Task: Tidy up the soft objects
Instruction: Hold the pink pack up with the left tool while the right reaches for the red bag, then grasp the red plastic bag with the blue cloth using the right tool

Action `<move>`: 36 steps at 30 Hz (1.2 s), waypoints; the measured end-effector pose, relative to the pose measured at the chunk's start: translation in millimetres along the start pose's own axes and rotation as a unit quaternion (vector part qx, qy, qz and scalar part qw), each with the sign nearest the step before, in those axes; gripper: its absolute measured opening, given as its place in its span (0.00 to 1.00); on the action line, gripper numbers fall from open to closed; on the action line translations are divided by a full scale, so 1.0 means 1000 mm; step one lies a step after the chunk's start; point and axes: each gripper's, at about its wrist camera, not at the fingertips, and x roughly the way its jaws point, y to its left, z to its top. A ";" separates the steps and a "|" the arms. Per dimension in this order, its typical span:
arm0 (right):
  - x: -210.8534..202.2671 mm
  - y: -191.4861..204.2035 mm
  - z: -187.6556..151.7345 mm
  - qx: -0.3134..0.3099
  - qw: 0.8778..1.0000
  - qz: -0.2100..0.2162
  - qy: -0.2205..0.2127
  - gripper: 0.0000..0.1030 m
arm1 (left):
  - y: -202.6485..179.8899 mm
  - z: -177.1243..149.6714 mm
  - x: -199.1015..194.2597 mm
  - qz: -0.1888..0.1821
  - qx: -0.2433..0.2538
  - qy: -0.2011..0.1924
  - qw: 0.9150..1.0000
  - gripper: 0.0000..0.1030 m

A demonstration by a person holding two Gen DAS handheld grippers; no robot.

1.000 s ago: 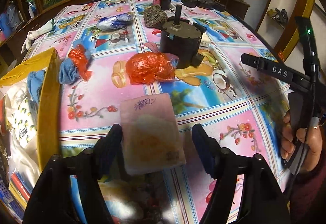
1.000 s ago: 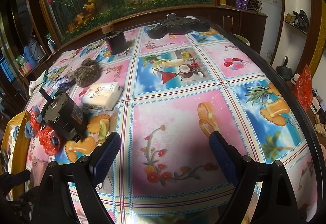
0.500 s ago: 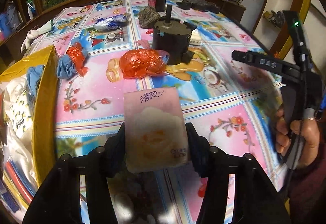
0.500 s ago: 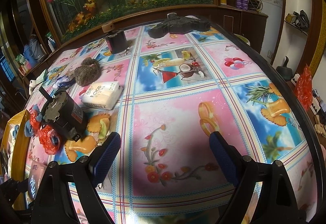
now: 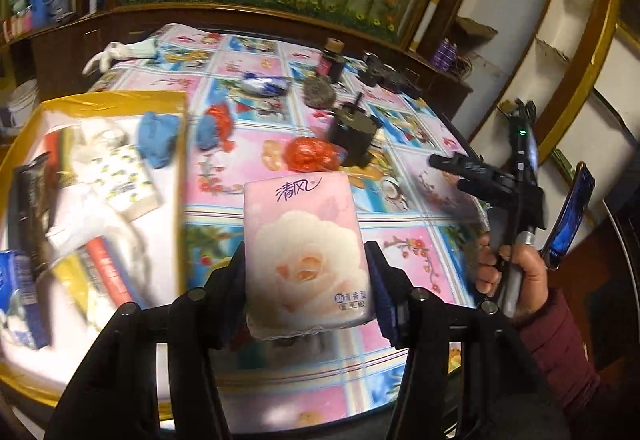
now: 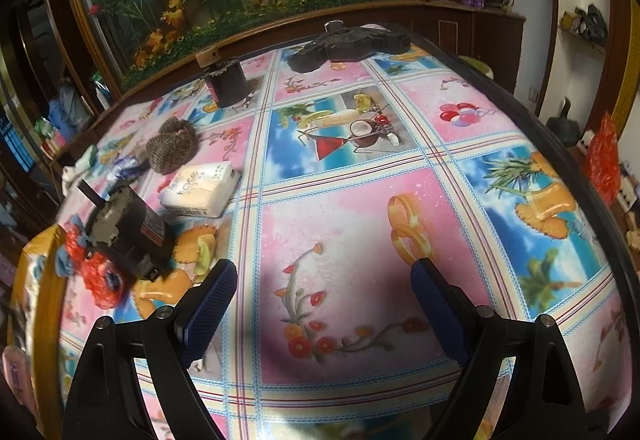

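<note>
My left gripper (image 5: 306, 280) is shut on a pink tissue pack (image 5: 306, 240) with a rose print and holds it lifted above the table. A yellow-rimmed box (image 5: 176, 160) with soft items inside lies to its left. On the table lie an orange plastic bag (image 5: 310, 154), a blue and red cloth (image 5: 214, 126) and a white tissue pack (image 6: 200, 188). My right gripper (image 6: 324, 308) is open and empty above a pink patch of tablecloth; it also shows in the left wrist view (image 5: 472, 172).
A black motor-like block (image 6: 128, 228) stands by the orange bag. A brown scrubber (image 6: 170, 144), a dark jar (image 6: 228, 80), a black tool (image 6: 348, 44) and a white glove (image 5: 120, 52) lie farther back. The table edge (image 6: 560, 156) curves at right.
My left gripper closed on the pink tissue pack, lifted it off the table and swung left, bringing the yellow box into view. The right gripper stayed nearly still.
</note>
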 end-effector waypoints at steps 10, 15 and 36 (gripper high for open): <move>-0.059 0.079 0.002 -0.070 0.987 0.144 -0.009 0.88 | 0.051 -0.008 -0.014 -0.014 -0.051 -0.012 0.999 0.51; -0.037 0.162 -0.015 -0.189 0.968 0.162 0.027 0.87 | 0.062 -0.011 -0.022 -0.016 -0.052 -0.020 0.998 0.51; 0.106 0.278 0.014 -0.117 0.972 0.129 0.158 0.31 | 0.110 -0.014 -0.033 -0.033 -0.092 -0.026 0.995 0.51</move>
